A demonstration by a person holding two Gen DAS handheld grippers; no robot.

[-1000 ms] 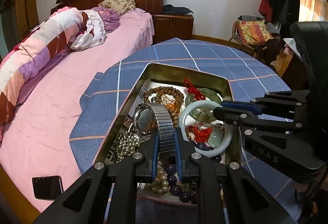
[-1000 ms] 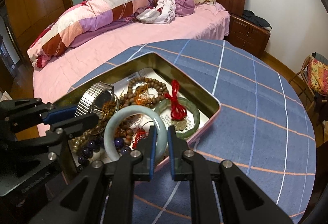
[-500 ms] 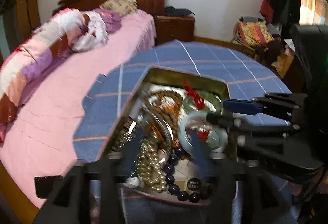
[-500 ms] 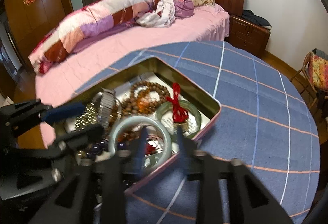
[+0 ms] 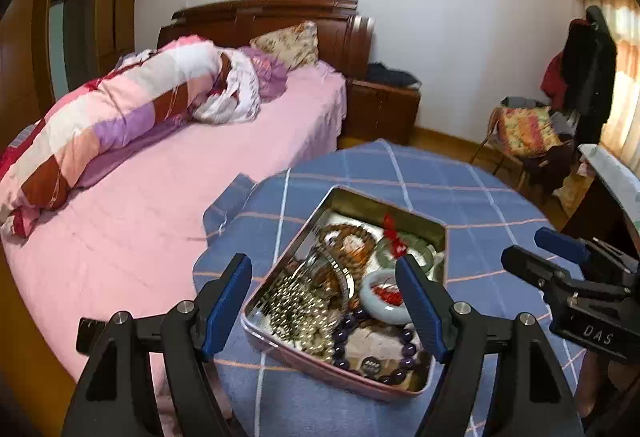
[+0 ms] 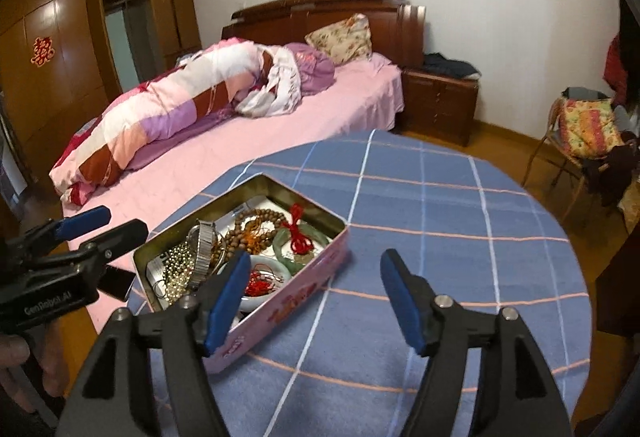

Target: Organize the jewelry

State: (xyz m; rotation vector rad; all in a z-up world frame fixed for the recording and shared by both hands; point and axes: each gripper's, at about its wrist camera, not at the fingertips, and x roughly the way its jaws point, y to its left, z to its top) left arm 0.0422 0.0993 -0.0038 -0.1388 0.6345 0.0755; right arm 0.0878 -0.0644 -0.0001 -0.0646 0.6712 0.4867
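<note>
An open pink tin (image 5: 320, 369) (image 6: 280, 313) sits on the blue checked tablecloth, full of jewelry. In it lie a steel-band watch (image 6: 204, 249), wooden bead bracelets (image 6: 256, 227), a green bangle with red cord (image 6: 298, 241), a pale jade bangle (image 5: 382, 297), a pearl string (image 5: 298, 307) and dark purple beads (image 5: 396, 353). My left gripper (image 5: 326, 301) is open and empty, above and short of the tin. My right gripper (image 6: 314, 295) is open and empty, to the tin's right.
The round table (image 6: 460, 237) carries the blue cloth. A bed with pink sheet and rolled quilt (image 5: 120, 141) lies to the left. A black phone (image 6: 118, 283) rests on the bed edge. A nightstand (image 6: 440, 109) and a chair with clothes (image 6: 588, 141) stand behind.
Both grippers opened and pulled back up from the tin. The left let go of the watch, the right let go of the pale bangle; both pieces now lie in the tin.
</note>
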